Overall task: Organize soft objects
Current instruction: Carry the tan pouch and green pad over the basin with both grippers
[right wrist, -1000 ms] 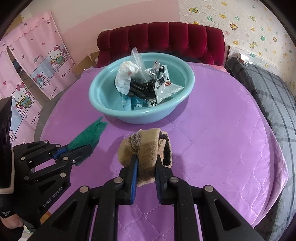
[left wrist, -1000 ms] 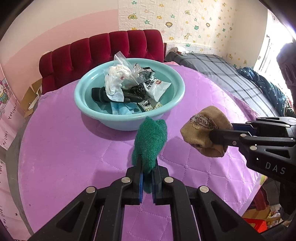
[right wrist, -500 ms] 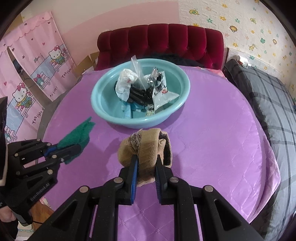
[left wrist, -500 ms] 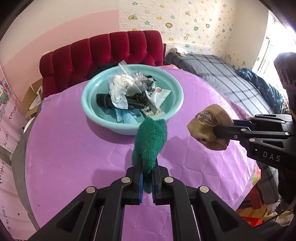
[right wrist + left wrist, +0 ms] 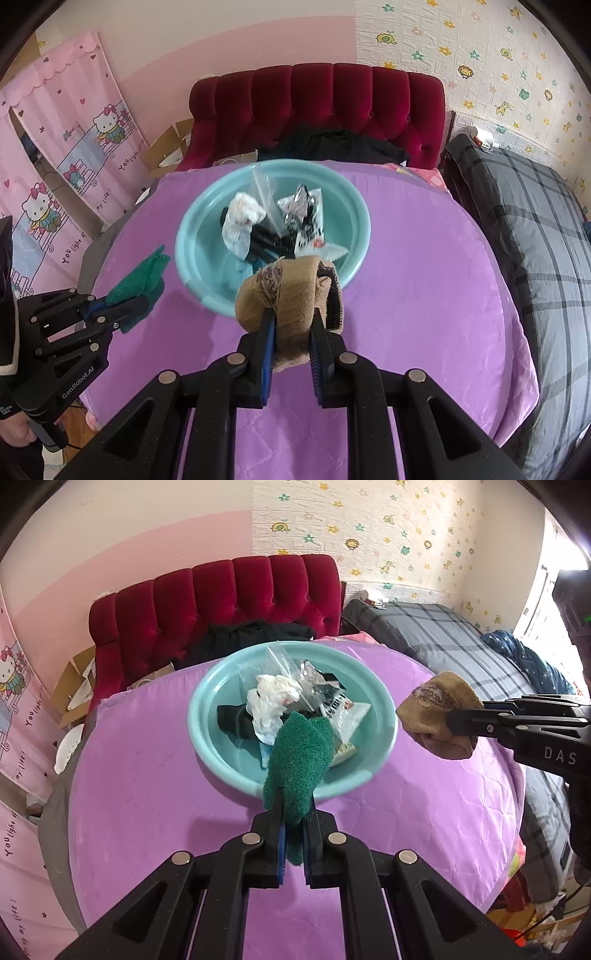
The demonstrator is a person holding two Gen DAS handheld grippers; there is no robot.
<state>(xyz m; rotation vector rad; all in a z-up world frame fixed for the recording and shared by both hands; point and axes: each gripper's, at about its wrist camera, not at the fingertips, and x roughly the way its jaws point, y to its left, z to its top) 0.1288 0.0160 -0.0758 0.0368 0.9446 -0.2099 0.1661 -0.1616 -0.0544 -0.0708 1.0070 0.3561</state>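
Observation:
My left gripper [image 5: 293, 805] is shut on a green scouring pad [image 5: 297, 762], held up in the air over the near rim of a light blue basin [image 5: 207, 734]. From the right wrist the same pad [image 5: 138, 278] shows at the left, beside the basin [image 5: 356, 218]. My right gripper [image 5: 291, 321] is shut on a rolled tan sock [image 5: 291, 295], also lifted above the table near the basin's front edge; the sock [image 5: 436, 714] appears right of the basin in the left wrist view. The basin holds a white crumpled bag [image 5: 271, 701], clear plastic, snack packets and black items.
The basin stands on a round table with a purple quilted cover [image 5: 147, 805]. Behind it is a red tufted sofa [image 5: 229, 598] with dark clothing on it. A bed with grey plaid bedding [image 5: 524, 229] lies to the right, pink curtains [image 5: 66, 147] to the left.
Both grippers have risen with their loads and moved toward the basin; the table and basin look smaller and lower. Both grips are unchanged.

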